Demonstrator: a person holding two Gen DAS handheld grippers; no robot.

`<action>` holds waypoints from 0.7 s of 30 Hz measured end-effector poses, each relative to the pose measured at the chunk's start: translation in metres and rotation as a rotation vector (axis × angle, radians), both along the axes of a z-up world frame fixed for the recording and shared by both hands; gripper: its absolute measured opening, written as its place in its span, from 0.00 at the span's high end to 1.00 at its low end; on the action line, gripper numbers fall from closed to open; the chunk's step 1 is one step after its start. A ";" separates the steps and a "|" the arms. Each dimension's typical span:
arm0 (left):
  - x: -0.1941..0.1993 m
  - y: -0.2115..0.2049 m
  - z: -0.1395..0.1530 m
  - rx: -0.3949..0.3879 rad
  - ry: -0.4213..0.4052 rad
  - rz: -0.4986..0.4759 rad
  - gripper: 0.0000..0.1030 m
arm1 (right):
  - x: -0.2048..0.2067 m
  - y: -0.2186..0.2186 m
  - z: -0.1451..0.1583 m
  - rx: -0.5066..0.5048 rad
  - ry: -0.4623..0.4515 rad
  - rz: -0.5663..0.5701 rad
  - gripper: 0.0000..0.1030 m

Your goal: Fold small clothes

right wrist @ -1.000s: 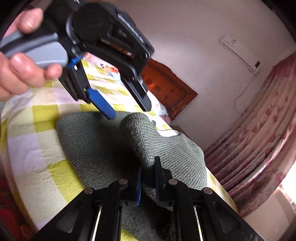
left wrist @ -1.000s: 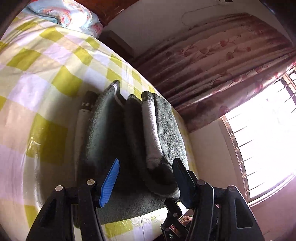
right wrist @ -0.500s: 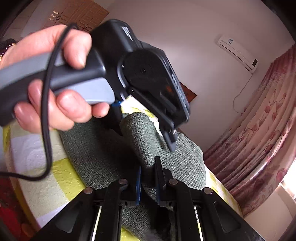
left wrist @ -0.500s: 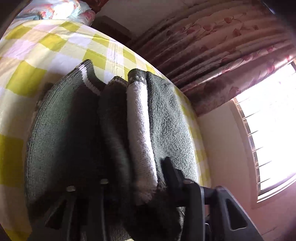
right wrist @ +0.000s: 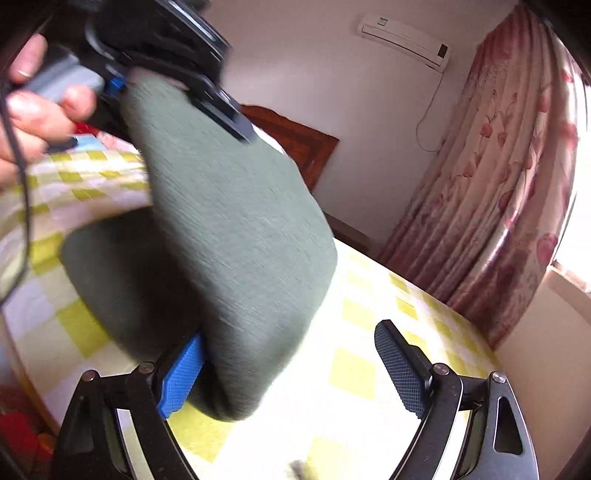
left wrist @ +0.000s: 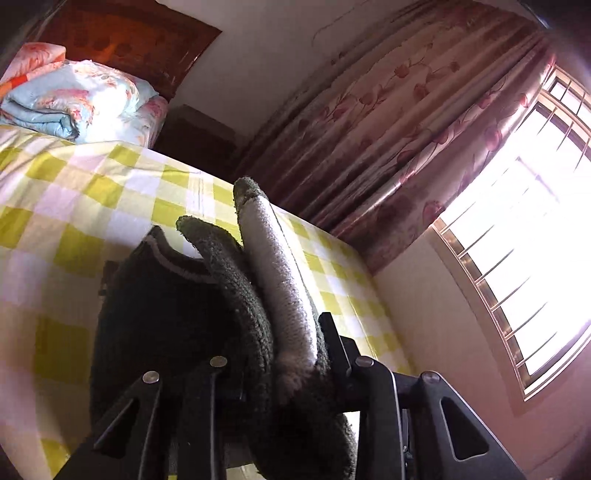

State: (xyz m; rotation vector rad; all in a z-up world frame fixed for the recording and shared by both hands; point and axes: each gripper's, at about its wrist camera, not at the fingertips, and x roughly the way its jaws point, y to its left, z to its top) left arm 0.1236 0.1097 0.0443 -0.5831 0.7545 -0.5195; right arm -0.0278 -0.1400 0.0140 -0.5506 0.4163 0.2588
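Two handheld two-finger grippers over a bed spread with a yellow-and-white checked sheet (left wrist: 92, 206). Left gripper (left wrist: 280, 354) clamped on a thick bunch of dark green knitted cloth with a pale grey band (left wrist: 284, 295), fingers pressed against both sides of the folds. From the right wrist view, same cloth (right wrist: 229, 229) lifted off the sheet, hanging as a broad green flap from the left gripper (right wrist: 177, 96), gripped high at upper left by a bare hand (right wrist: 33, 118) on the grey handle. Lower part of the cloth draped down to the sheet, its bottom fold resting against the blue pad (right wrist: 181, 376) of the right gripper (right wrist: 295, 373). Right gripper spread wide, black textured pad (right wrist: 400, 365) well apart from the blue one, holding nothing. Beyond the bed: folded pale blue floral quilt (left wrist: 77, 103) before a dark wooden headboard (left wrist: 122, 40), pink flowered curtain (left wrist: 406, 140) beside a barred bright window (left wrist: 524, 236), white wall air conditioner (right wrist: 404, 35) high up.
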 end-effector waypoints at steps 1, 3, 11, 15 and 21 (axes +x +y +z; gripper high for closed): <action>-0.004 0.012 -0.008 0.004 0.008 0.026 0.71 | 0.002 0.000 -0.005 -0.014 0.019 -0.005 0.00; 0.001 0.035 -0.034 0.002 0.085 0.067 0.71 | 0.004 -0.001 -0.013 -0.010 0.046 -0.002 0.00; -0.009 0.052 -0.084 0.052 0.131 0.099 0.71 | 0.025 -0.008 -0.016 0.023 0.105 -0.009 0.00; -0.028 0.040 -0.056 0.173 0.013 0.129 0.72 | 0.022 -0.007 -0.018 0.025 0.109 -0.007 0.00; -0.020 0.050 -0.082 0.201 0.057 0.147 0.70 | 0.021 -0.006 -0.019 0.029 0.133 0.012 0.00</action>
